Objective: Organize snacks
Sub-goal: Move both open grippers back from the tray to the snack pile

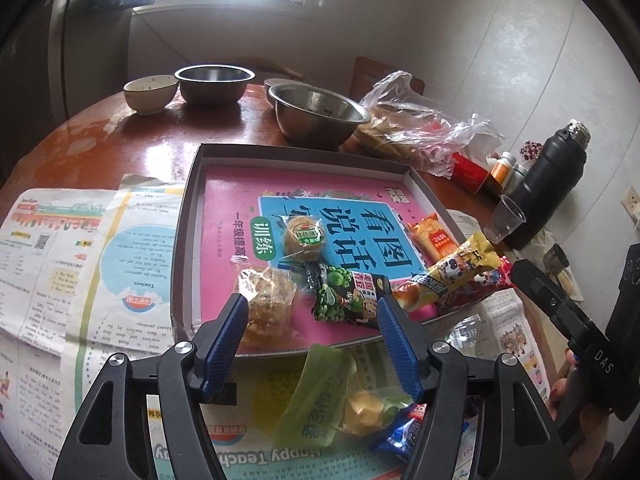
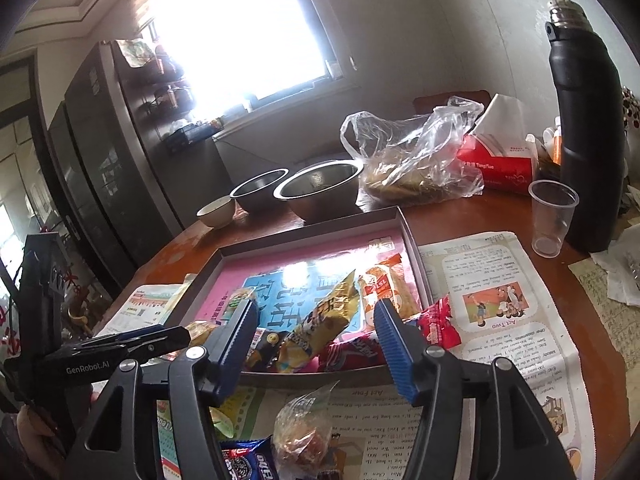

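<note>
A shallow brown tray [image 1: 187, 216] [image 2: 410, 240] lined with a pink book holds several snacks: a round cake [image 1: 304, 236], a clear-wrapped pastry [image 1: 268, 296], a green pea packet [image 1: 348, 298], an orange packet [image 1: 434, 236] [image 2: 384, 284], a long yellow packet [image 1: 456, 272] [image 2: 328, 320] and a red packet [image 2: 356, 354]. My left gripper [image 1: 312, 304] hovers open over the tray's near edge, its pads touching nothing. My right gripper [image 2: 316, 312] is open too, above the yellow packet. On the newspaper in front lie a green packet [image 1: 320, 392], a blue cookie packet [image 1: 400, 436] [image 2: 248, 464] and a clear-wrapped snack [image 2: 304, 432].
Two steel bowls [image 1: 316, 116] [image 1: 216, 82] and a ceramic bowl [image 1: 150, 90] stand behind the tray. A plastic bag of food [image 2: 412, 160], a red tissue box [image 2: 500, 164], a black flask [image 2: 588, 132] and a clear cup [image 2: 552, 216] crowd the right side. Newspaper [image 1: 60, 260] covers the left.
</note>
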The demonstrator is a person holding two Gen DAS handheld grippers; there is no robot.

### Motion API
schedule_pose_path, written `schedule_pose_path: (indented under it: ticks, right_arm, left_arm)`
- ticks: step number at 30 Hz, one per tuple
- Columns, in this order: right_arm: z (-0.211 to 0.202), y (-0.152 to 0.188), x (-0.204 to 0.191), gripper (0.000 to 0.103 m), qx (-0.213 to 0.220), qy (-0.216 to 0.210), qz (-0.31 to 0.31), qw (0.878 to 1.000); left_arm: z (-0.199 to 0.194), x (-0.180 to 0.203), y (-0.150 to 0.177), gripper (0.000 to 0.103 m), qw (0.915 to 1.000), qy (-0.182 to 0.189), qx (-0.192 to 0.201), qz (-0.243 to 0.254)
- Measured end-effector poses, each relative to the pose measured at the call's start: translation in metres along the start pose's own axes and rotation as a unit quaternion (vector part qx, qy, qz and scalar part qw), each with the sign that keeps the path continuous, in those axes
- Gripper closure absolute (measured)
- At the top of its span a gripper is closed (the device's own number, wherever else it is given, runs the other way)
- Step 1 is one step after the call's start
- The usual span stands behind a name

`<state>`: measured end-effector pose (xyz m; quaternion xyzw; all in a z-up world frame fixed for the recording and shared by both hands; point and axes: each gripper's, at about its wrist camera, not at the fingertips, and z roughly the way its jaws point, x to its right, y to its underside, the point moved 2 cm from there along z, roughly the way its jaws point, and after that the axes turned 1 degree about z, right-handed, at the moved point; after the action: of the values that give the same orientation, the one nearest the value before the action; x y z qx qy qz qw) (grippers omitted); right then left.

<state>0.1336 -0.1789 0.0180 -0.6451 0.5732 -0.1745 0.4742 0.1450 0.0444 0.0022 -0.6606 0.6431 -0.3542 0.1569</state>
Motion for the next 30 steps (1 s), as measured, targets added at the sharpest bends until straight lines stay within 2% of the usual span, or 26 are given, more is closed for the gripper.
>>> schedule_pose_path:
  ticks: [30]
  right_arm:
    - [-0.021,0.012,-0.012,0.039,-0.013,-0.009,-0.019,1.000]
  left_arm:
    - [-0.013,0.013,0.029,0.030,0.9992,0.006,-0.036,0.019]
